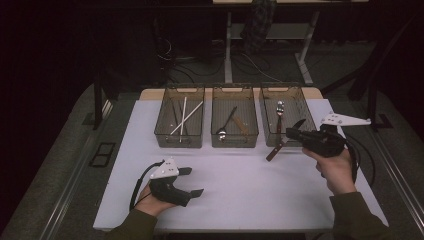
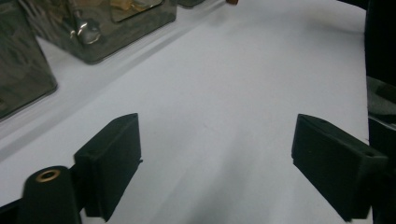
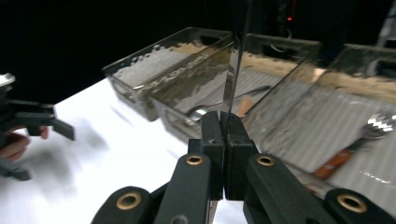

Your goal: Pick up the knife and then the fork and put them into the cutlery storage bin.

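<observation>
My right gripper (image 1: 291, 133) is shut on a knife (image 1: 274, 151) with a brown wooden handle, held above the table just in front of the right-hand bin (image 1: 299, 98). The handle hangs down to the left and the blade tip points up and right. In the right gripper view the thin blade (image 3: 235, 65) rises straight out of the closed pads (image 3: 211, 135). My left gripper (image 1: 192, 181) rests low over the near left of the white table (image 1: 250, 195). It stands open, and in the left gripper view its jaws are wide apart with only bare table between them (image 2: 217, 140).
Three clear bins line the back of the table. The left bin (image 1: 178, 139) holds chopsticks (image 1: 186, 116), the middle bin (image 1: 235, 141) a spoon (image 1: 226, 125) and a wooden piece, and the right one a wooden-handled fork (image 1: 279, 114). Desk legs and cables stand on the dark floor behind.
</observation>
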Tool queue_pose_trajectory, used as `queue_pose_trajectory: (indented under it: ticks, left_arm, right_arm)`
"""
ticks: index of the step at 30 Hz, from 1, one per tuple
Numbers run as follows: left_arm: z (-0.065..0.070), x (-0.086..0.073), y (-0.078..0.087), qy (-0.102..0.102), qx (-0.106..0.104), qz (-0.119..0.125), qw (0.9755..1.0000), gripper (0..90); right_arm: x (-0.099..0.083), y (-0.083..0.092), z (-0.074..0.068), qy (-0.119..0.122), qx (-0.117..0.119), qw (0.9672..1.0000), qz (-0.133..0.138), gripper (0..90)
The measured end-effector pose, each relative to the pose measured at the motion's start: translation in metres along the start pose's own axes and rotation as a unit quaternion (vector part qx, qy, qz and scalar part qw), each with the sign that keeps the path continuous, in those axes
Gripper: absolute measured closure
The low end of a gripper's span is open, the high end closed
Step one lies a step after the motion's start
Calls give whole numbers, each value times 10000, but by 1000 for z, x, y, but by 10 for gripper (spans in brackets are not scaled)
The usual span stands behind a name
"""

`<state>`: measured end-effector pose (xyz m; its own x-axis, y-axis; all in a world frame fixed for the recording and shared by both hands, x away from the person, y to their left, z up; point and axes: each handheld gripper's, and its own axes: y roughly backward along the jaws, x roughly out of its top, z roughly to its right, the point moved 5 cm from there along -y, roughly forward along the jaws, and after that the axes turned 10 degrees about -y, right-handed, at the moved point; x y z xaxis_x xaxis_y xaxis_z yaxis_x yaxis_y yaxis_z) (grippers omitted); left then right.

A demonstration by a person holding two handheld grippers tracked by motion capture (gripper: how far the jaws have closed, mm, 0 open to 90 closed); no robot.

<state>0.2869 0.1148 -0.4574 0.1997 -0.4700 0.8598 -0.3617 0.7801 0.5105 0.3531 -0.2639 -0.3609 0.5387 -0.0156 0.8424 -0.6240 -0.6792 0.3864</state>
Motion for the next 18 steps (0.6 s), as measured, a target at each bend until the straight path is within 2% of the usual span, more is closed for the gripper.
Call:
queue_pose_trajectory:
  ticks: [3, 6, 10, 13, 16, 18]
  left_arm:
    - [0, -2, 2, 35, 68, 14, 10000, 97]
    - [-1, -5, 0, 86, 149, -84, 9998, 81]
    - [-1, -6, -1, 103, 188, -139, 9997, 31]
    - [-2, -6, -2, 118, 206, -152, 9996, 0]
    - [-3, -9, -4, 147, 187, -235, 9994, 0]
    - [-2, -9, -4, 130, 177, -256, 9994, 0]
  right_arm:
    - [14, 8, 6, 95, -163, 9998, 40, 892]
    - [32, 18, 12, 153, -308, 9993, 154, 892]
    - [56, 28, 23, 226, -619, 9975, 254, 892]
    - [70, 29, 34, 296, -885, 9954, 233, 892]
    - [81, 26, 47, 390, -1239, 9915, 103, 892]
    - [85, 21, 56, 383, -1396, 9895, 24, 892]
